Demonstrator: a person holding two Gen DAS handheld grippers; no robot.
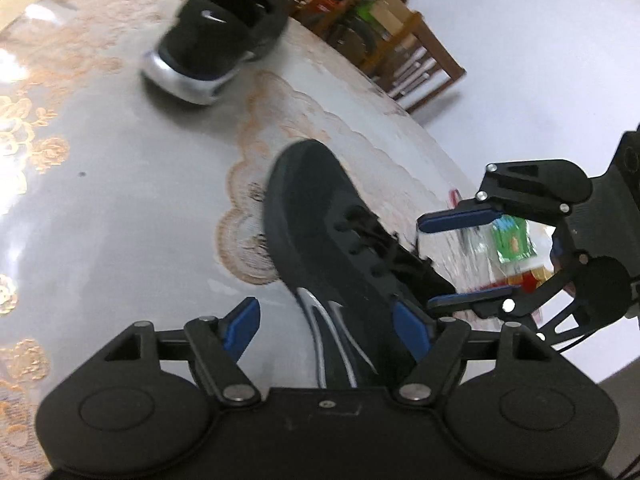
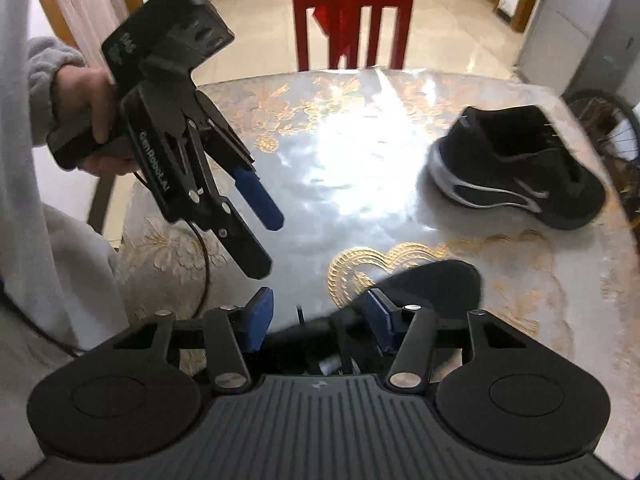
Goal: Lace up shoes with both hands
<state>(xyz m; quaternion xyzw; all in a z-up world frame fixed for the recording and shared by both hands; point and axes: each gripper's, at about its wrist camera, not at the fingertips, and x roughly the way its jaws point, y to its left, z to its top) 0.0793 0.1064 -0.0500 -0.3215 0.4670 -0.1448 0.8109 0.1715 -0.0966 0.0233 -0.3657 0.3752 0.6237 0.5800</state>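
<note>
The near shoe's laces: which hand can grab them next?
Probably the right. In the left wrist view the right gripper stands open beside the laces of the near shoe; the left gripper, also open, straddles its side.

Both wrist views look steeply down over their own jaws at the near shoe [image 1: 340, 248] [image 2: 436, 280], close up. The 2 share it, the worktop [image 1: 120, 200] [image 2: 360, 184] and the far shoe [image 1: 212, 40] [image 2: 516, 164] beyond it.

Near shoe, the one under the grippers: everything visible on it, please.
The near shoe is a dark, matte low-top trainer with curved silver stripes on its side and black laces through its eyelets. It sits on the glossy table, toe pointing away in the left wrist view. The open left hand-held gripper straddles its heel end; contact cannot be told.
</note>
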